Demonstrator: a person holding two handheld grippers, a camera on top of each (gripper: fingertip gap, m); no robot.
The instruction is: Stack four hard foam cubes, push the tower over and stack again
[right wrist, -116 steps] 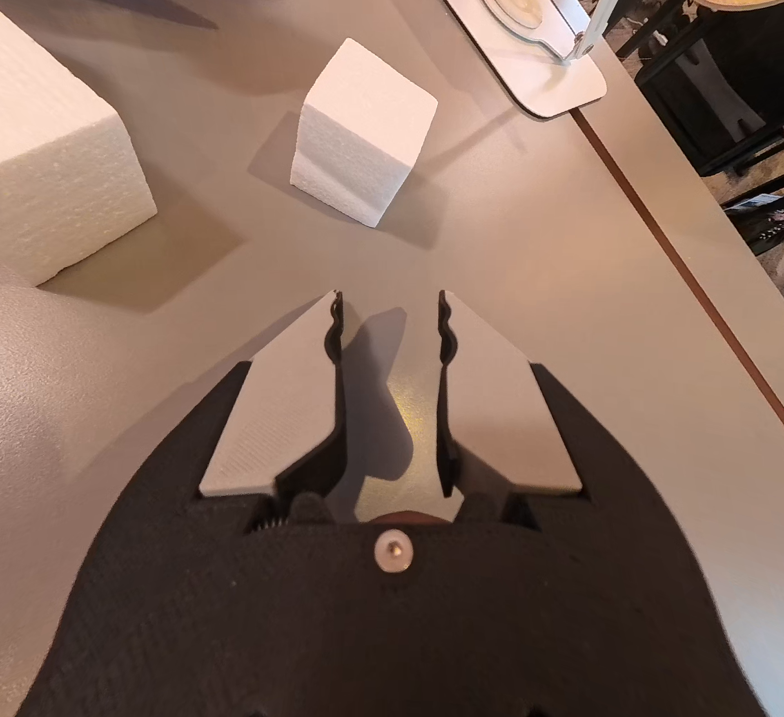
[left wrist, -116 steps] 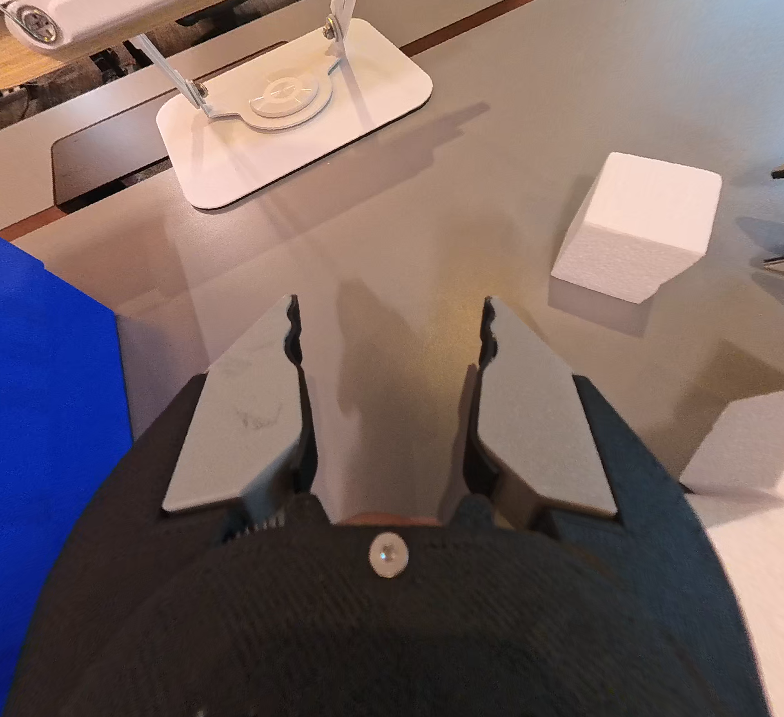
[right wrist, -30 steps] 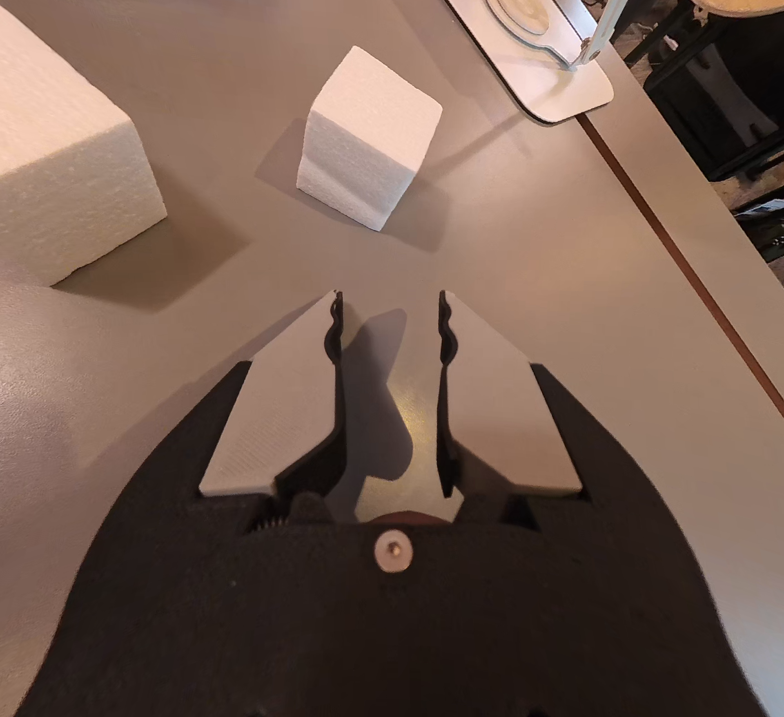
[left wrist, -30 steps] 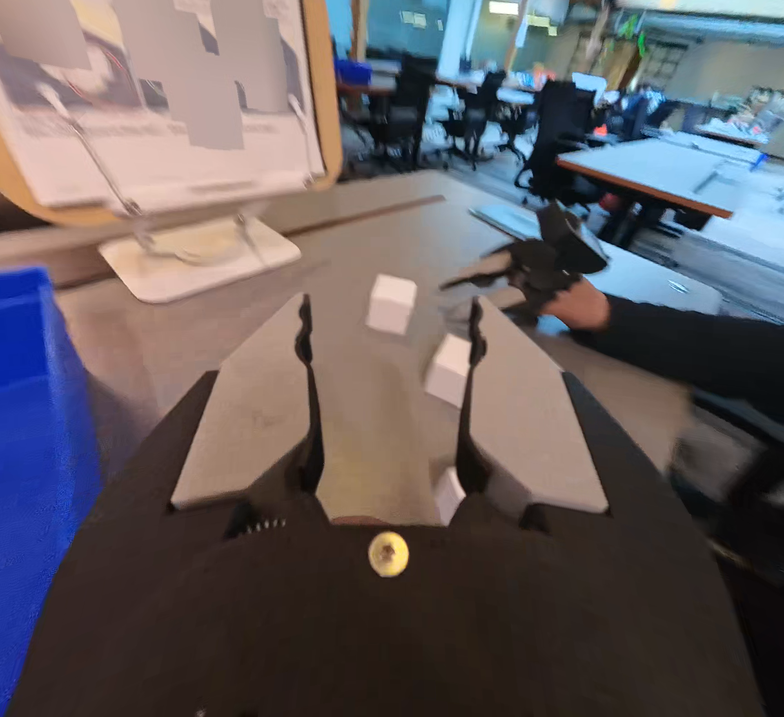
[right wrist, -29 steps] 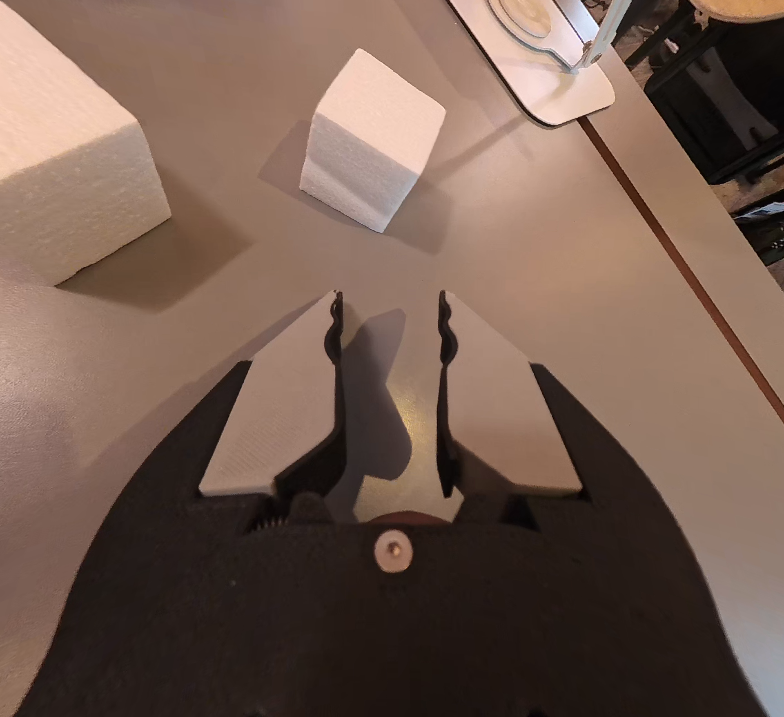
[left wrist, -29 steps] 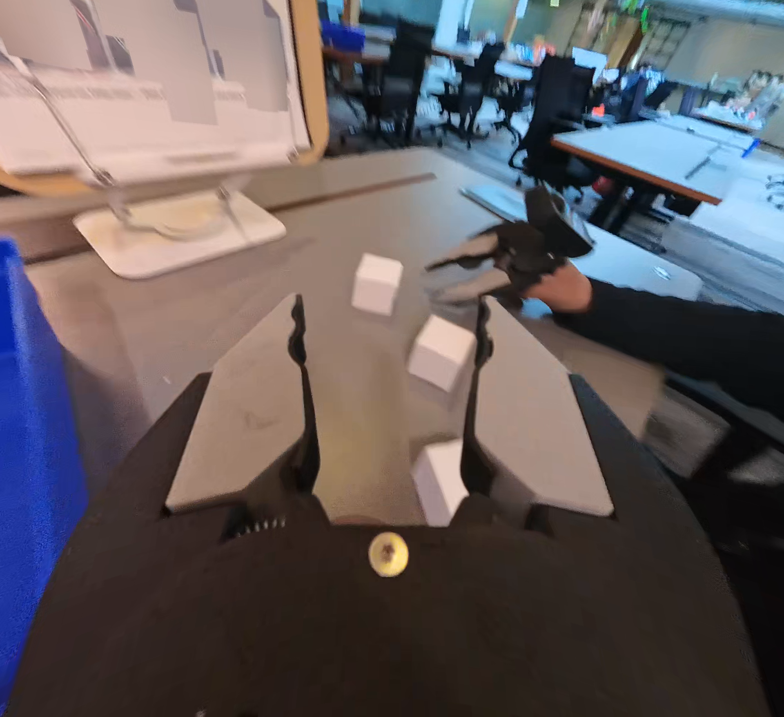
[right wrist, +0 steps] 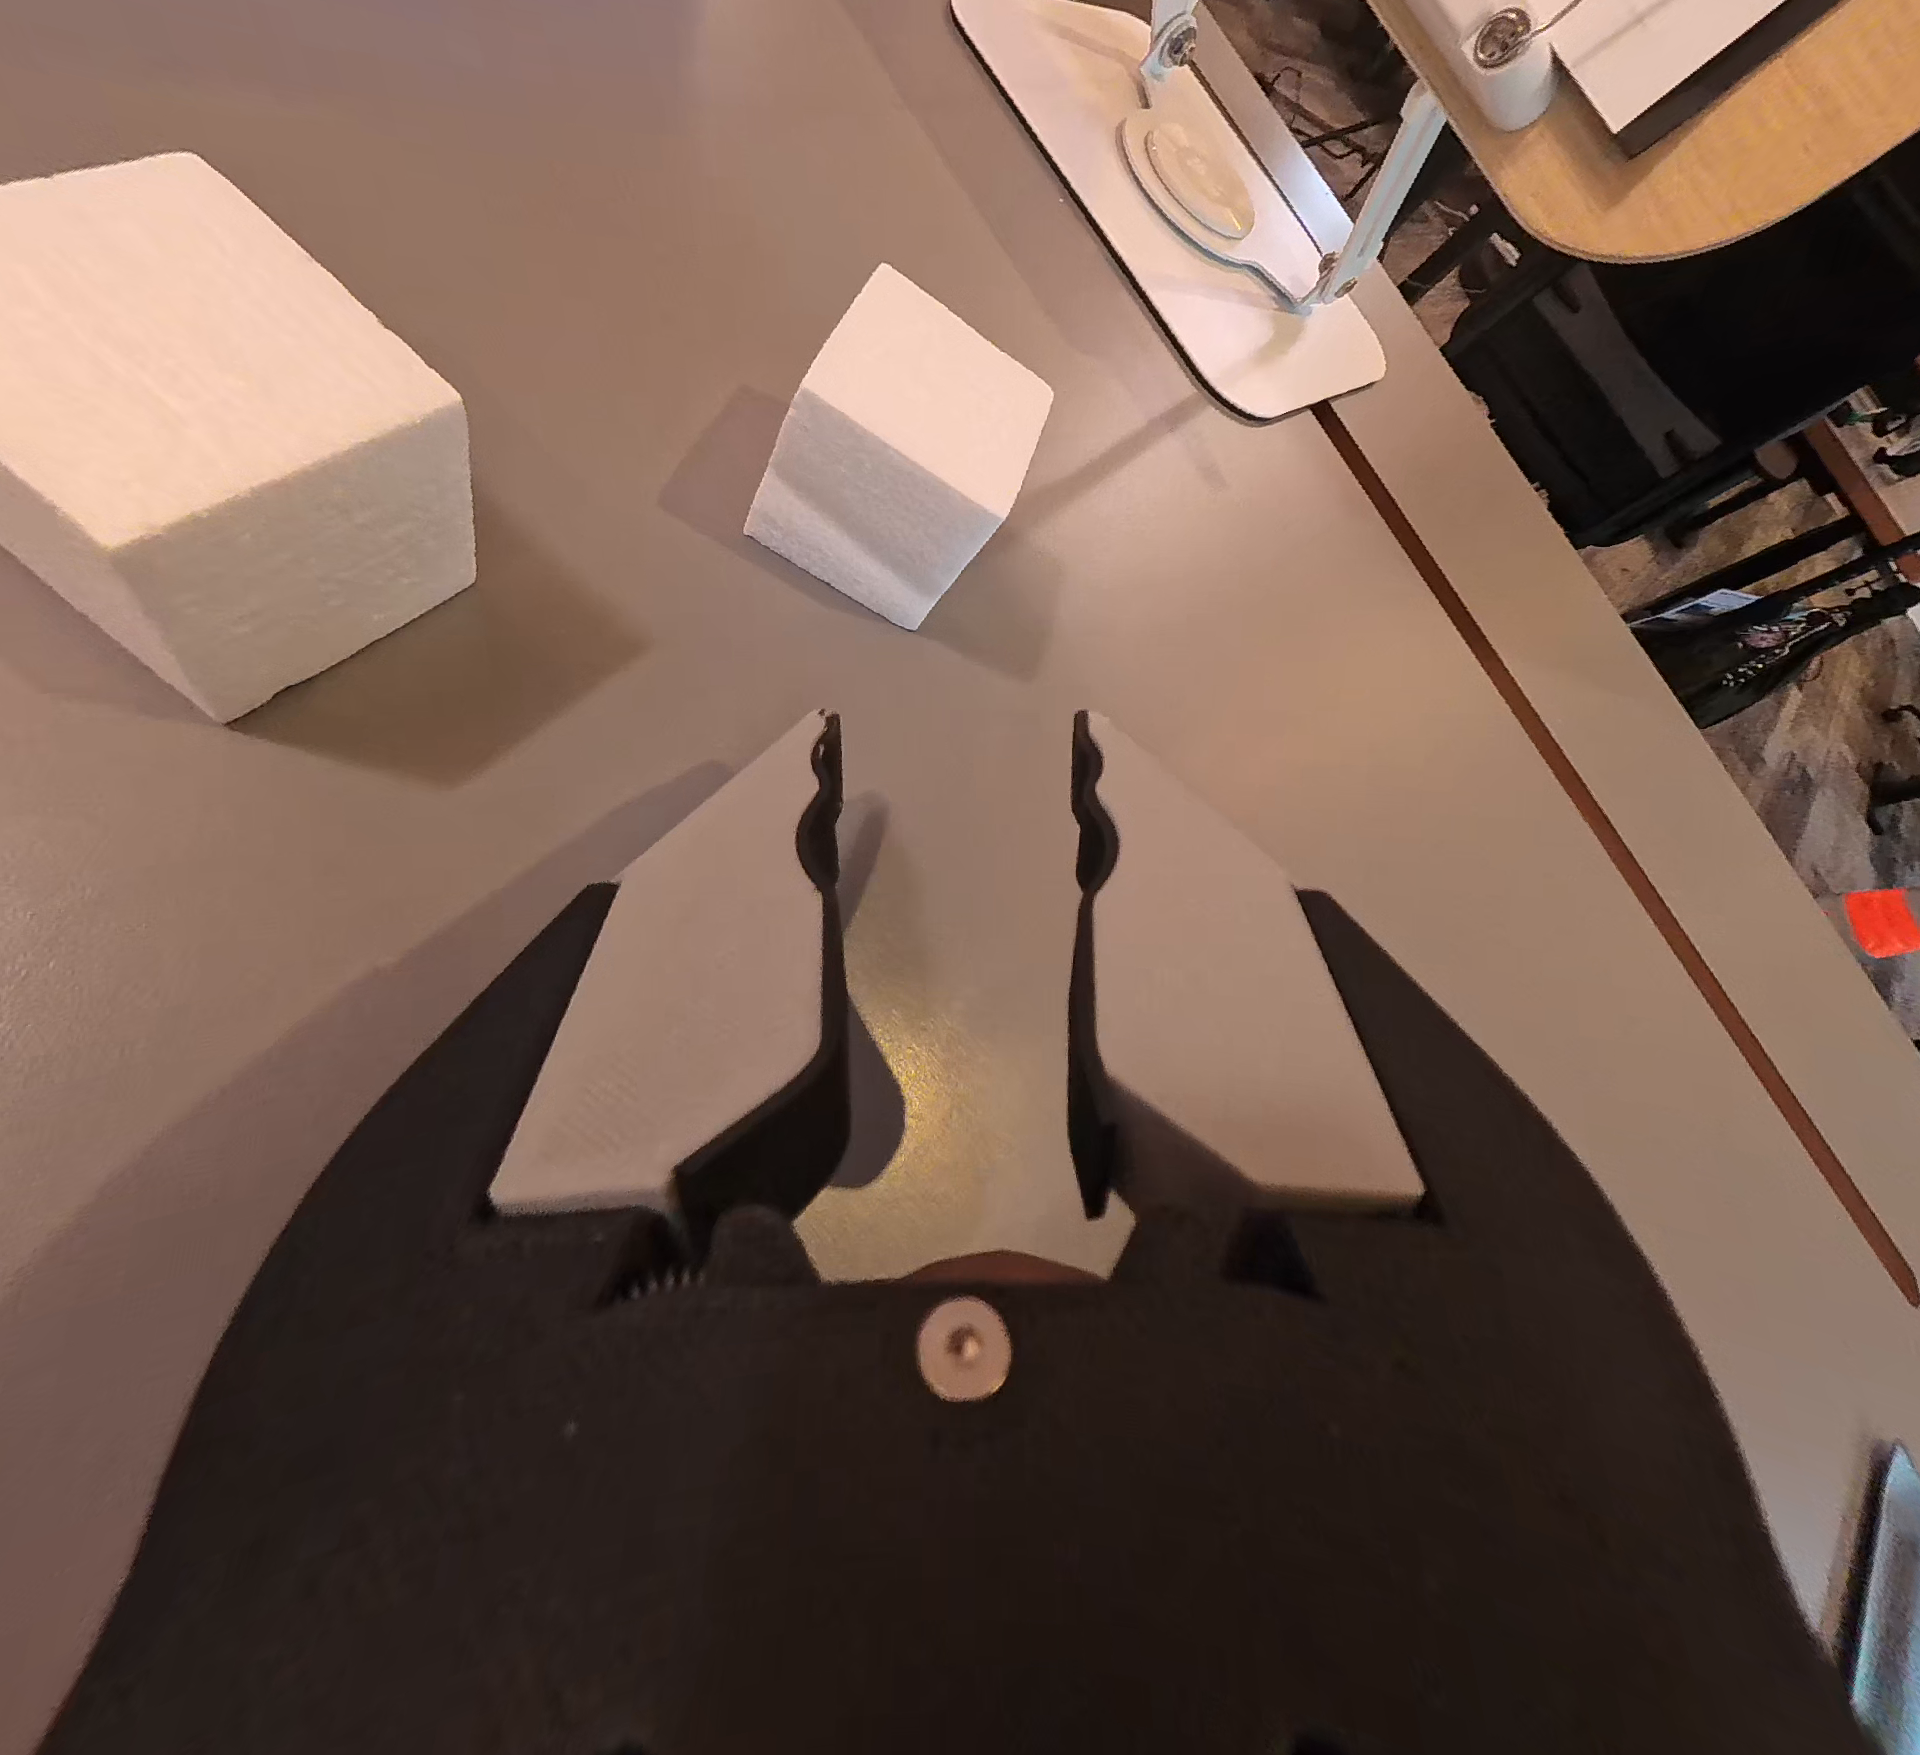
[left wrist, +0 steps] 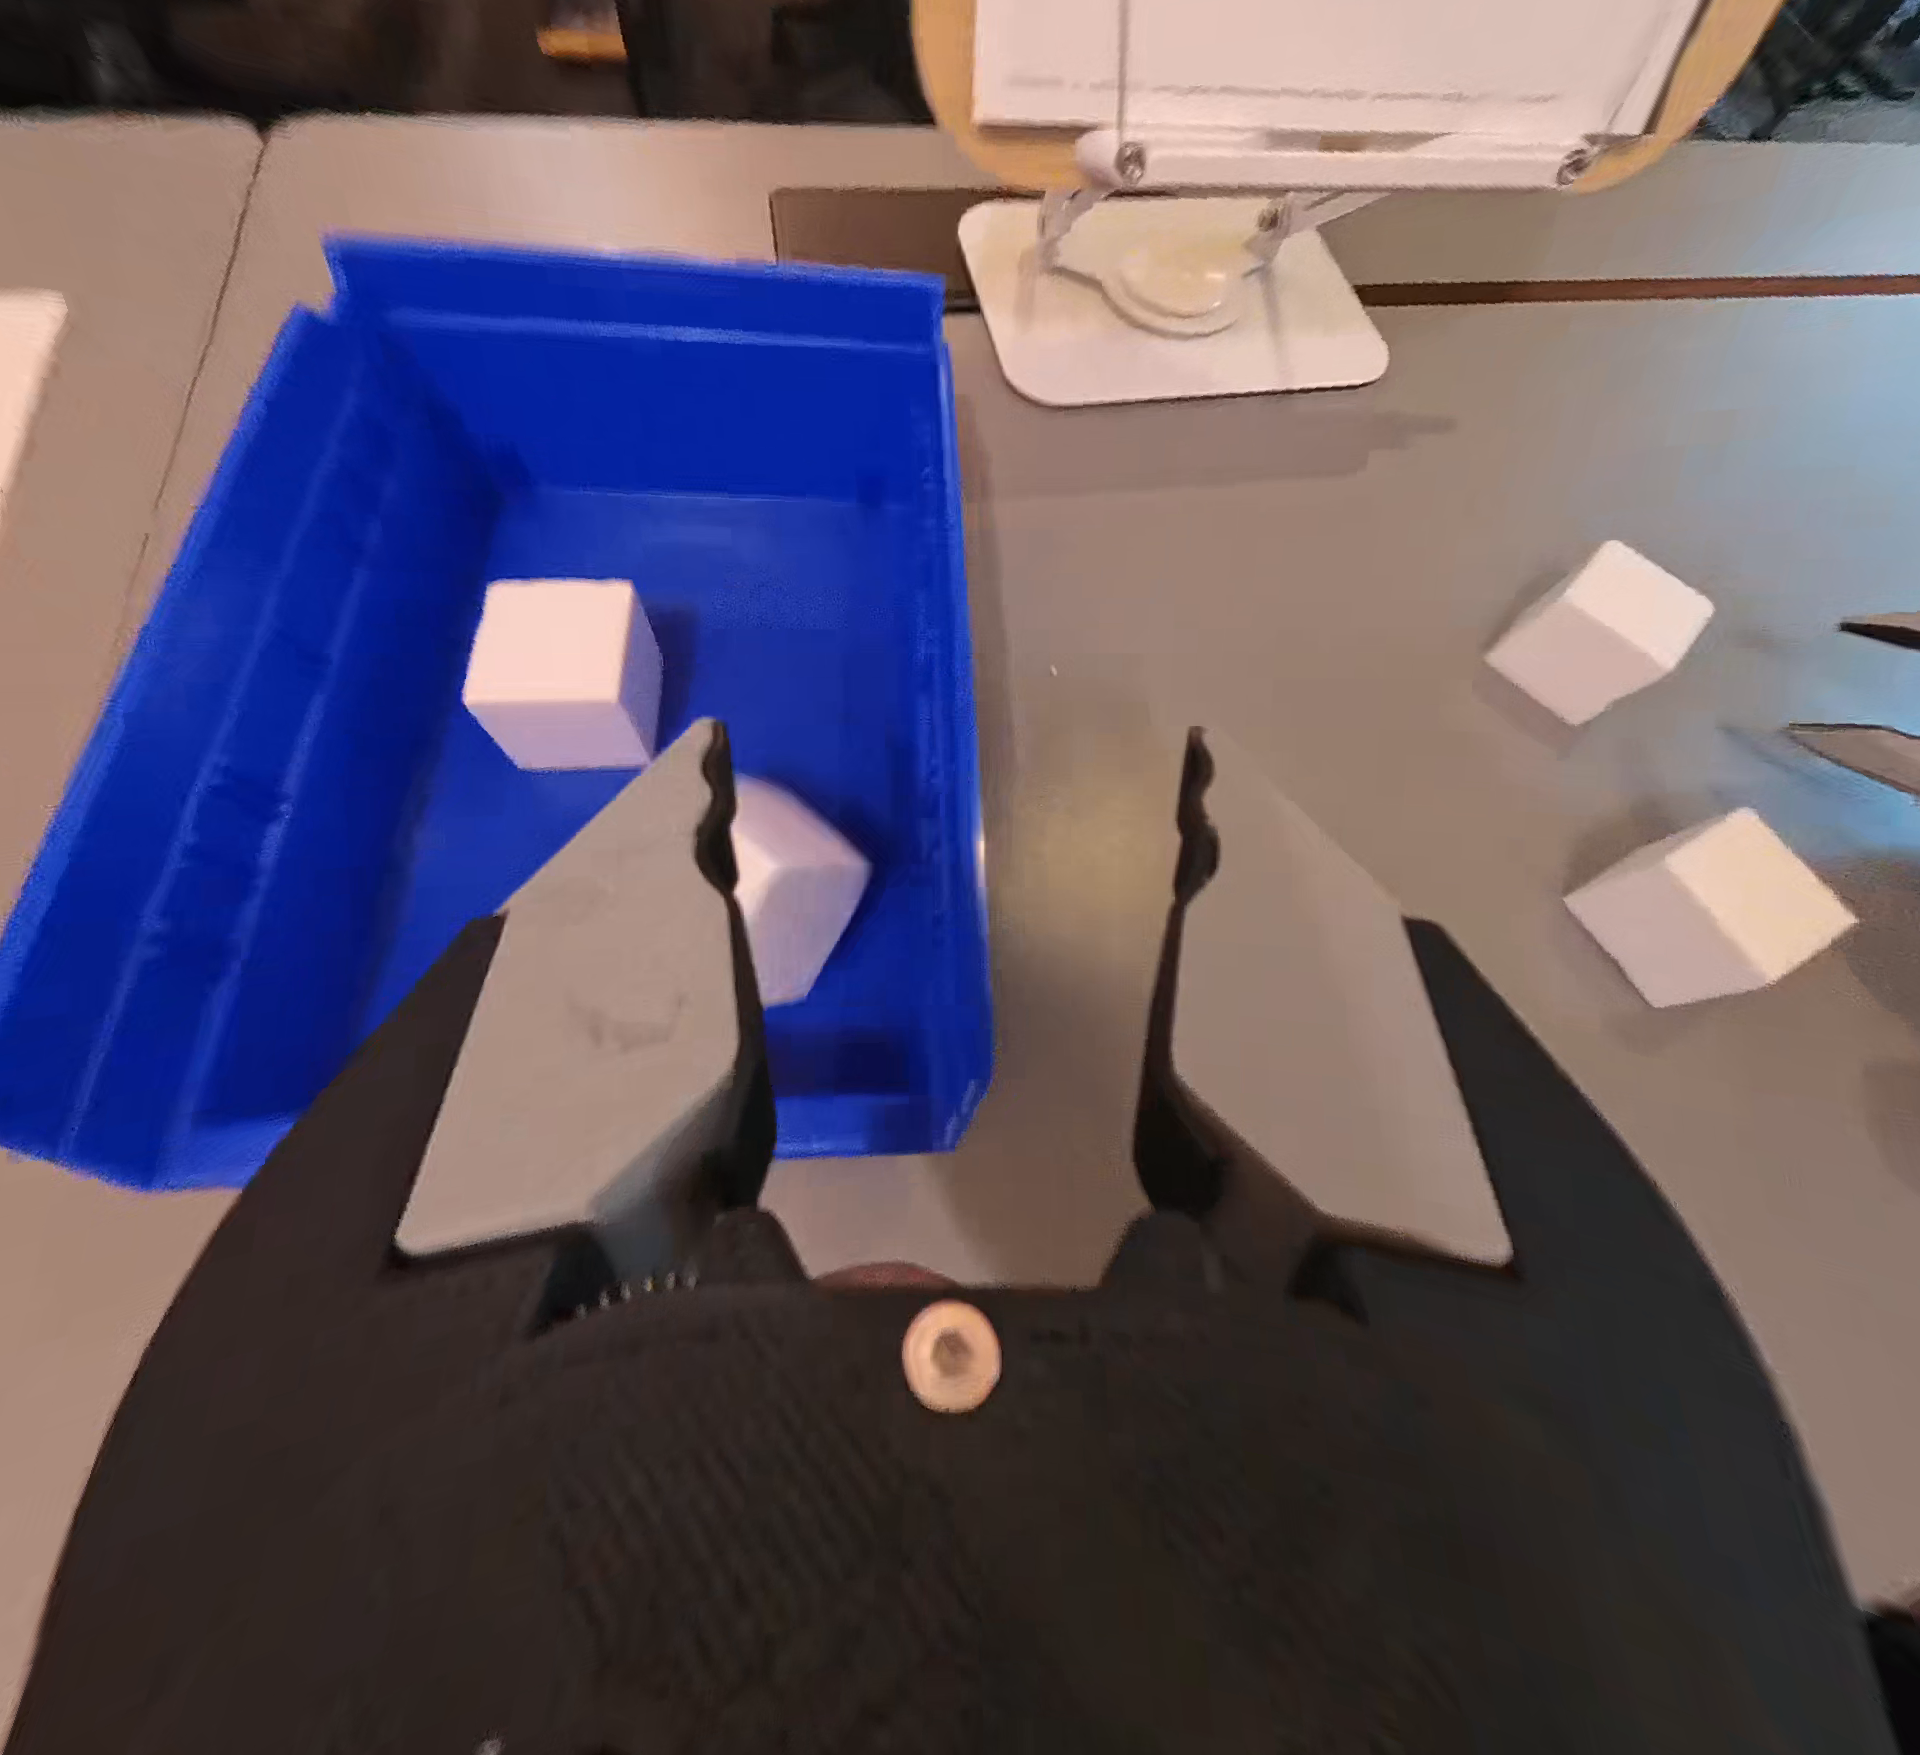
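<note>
Four white hard foam cubes lie unstacked, two (left wrist: pixel 561 671) in the blue plastic bin (left wrist: pixel 260 687) at left; both grippers (left wrist: pixel 951 801) (right wrist: pixel 951 775) gape empty, so gathering likely comes next.

Grey table (left wrist: pixel 1195 562) bears blue bin (left wrist: pixel 312 666), two white cubes (left wrist: pixel 1600 645), stand (left wrist: pixel 1174 323)

two cubes (left wrist: pixel 561 671) in bin (left wrist: pixel 644 375) — two (left wrist: pixel 1600 640) right
</note>
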